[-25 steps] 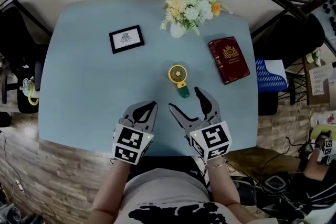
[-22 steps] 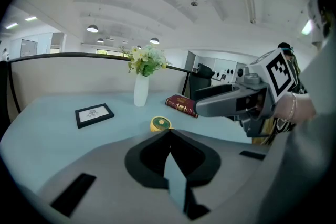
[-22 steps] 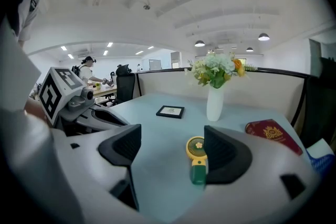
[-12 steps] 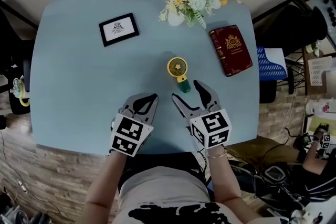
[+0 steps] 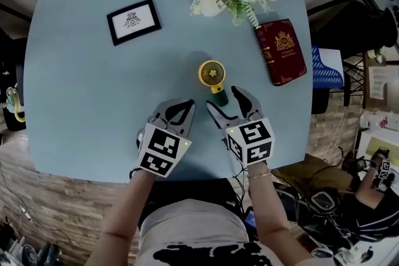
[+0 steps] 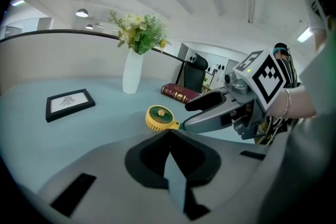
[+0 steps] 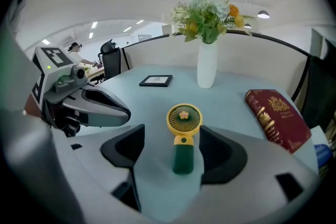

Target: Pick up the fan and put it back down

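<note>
Fan (image 5: 214, 78) lies flat on the blue table (image 5: 87, 96), yellow head toward the flower vase (image 5: 211, 6), green handle toward the person. Right gripper (image 5: 222, 100): jaws wide, just been closing; the handle sits between the 2 pads, not squeezed. Left gripper (image 5: 182, 110): jaws together, empty, just left of the fan.

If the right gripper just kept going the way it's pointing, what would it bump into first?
Probably the fan, lying on the table: its green handle sits between the right gripper's open jaws, which have just been closing and do not touch it yet.
</note>
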`<state>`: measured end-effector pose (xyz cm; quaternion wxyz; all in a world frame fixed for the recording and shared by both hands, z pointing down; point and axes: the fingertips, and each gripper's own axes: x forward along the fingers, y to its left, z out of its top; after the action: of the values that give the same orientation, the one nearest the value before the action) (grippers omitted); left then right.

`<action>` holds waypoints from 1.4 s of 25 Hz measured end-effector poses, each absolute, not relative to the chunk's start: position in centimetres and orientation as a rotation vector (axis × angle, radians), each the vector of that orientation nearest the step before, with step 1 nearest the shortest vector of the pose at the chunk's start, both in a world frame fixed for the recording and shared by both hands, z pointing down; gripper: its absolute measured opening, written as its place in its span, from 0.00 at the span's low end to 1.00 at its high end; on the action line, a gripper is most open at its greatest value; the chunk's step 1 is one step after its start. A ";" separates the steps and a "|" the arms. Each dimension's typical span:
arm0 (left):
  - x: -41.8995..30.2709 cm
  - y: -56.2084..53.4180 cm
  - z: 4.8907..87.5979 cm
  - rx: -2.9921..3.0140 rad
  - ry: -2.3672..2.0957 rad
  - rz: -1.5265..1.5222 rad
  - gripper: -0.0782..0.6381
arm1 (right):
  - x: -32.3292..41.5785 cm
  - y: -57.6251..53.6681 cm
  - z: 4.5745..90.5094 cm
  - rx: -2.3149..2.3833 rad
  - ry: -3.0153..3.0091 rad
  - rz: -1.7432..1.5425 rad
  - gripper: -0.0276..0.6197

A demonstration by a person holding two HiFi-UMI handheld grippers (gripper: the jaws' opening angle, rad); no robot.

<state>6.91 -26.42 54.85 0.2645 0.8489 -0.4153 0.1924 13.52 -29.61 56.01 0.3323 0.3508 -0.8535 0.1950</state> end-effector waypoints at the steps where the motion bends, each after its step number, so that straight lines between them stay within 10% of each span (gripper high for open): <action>1: 7.0 -26.6 55.1 2.289 -1.119 0.520 0.12 | 13.6 -29.8 56.5 0.915 -2.221 0.520 0.53; 35: 6.5 -28.8 58.4 2.189 -1.142 0.480 0.12 | 13.1 -33.1 63.3 0.930 -2.094 0.504 0.47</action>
<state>6.52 -28.82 58.35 0.3081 0.8280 -0.4320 0.1814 13.07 -33.10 63.32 0.3875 0.3654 -0.8228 0.1981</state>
